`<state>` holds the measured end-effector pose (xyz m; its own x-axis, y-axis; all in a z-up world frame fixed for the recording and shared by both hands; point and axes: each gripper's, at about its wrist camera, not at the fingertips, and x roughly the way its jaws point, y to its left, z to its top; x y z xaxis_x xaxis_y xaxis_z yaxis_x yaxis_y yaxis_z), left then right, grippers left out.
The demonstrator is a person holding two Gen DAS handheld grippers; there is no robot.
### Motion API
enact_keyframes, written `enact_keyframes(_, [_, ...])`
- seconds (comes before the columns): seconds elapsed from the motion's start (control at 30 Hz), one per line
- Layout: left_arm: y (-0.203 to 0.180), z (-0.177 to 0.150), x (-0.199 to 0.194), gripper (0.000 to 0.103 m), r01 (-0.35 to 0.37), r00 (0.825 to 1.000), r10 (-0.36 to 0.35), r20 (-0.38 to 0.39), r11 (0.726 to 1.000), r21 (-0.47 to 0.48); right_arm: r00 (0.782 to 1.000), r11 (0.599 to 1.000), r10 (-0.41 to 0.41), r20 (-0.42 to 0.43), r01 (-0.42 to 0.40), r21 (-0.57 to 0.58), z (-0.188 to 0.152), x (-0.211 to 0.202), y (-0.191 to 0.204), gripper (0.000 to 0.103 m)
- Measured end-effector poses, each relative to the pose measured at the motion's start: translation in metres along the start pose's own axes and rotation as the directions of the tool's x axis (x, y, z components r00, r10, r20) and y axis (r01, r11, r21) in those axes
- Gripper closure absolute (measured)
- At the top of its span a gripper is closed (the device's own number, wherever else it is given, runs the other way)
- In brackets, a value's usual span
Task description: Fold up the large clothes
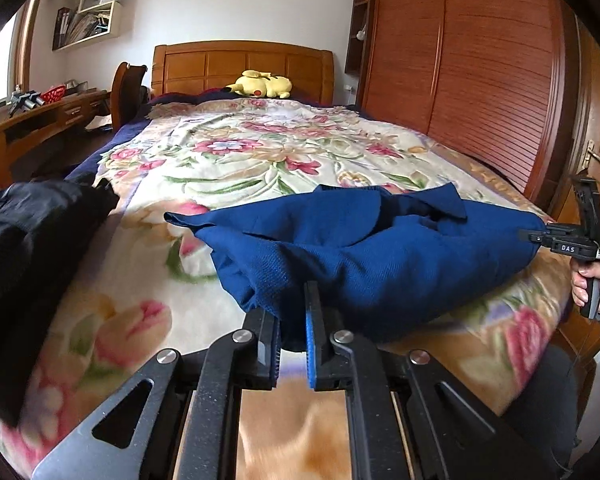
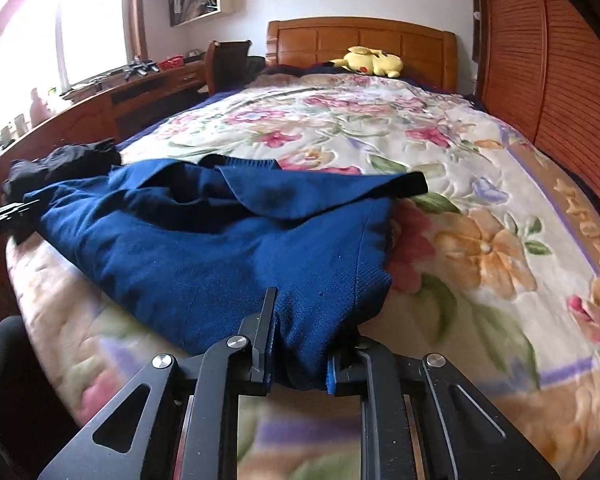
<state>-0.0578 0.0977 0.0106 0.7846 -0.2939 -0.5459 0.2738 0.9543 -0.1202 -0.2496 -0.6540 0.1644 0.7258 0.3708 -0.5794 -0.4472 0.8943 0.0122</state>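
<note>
Blue garment (image 1: 380, 248) on the floral blanket (image 1: 228, 160), near hem pinched by left gripper (image 1: 294, 344) and right gripper (image 2: 300, 356).

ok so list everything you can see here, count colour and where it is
blue garment: one, dark blue, bunched at the near end of the bed, near edge in both grippers
black garment: one, black, crumpled on the bed's left near corner
blanket: one, cream with pink, green and orange flowers, covering the bed
plush toy: one, yellow, lying by the headboard
headboard: one, orange-brown wood, far end of the bed
wardrobe: one, red-brown slatted doors, right of the bed
desk: one, brown wood, left of the bed under the window
wall shelf: one, white, on the far wall, holding books
left gripper: one, black, blue pads, clamped on the garment
right gripper: one, black, clamped on the garment
hand: one, holding the right gripper's handle
</note>
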Motion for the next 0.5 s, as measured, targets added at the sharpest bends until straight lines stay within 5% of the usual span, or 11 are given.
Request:
enact_keyframes(0.23, [0.000,-0.023,-0.002,0.092,-0.021,1.000,0.021,-0.007,1.000,-0.005,0.998,0.999,-0.032,-0.051,0.031,-0.029,-0.011,-0.006,0.011,0.081])
enact_keyframes(0.5, [0.001,-0.035,-0.002,0.092,-0.049,0.997,0.051,0.054,0.999,-0.023,0.992,0.993,-0.114,-0.048,0.112,-0.039,0.007,-0.021,0.020,0.061])
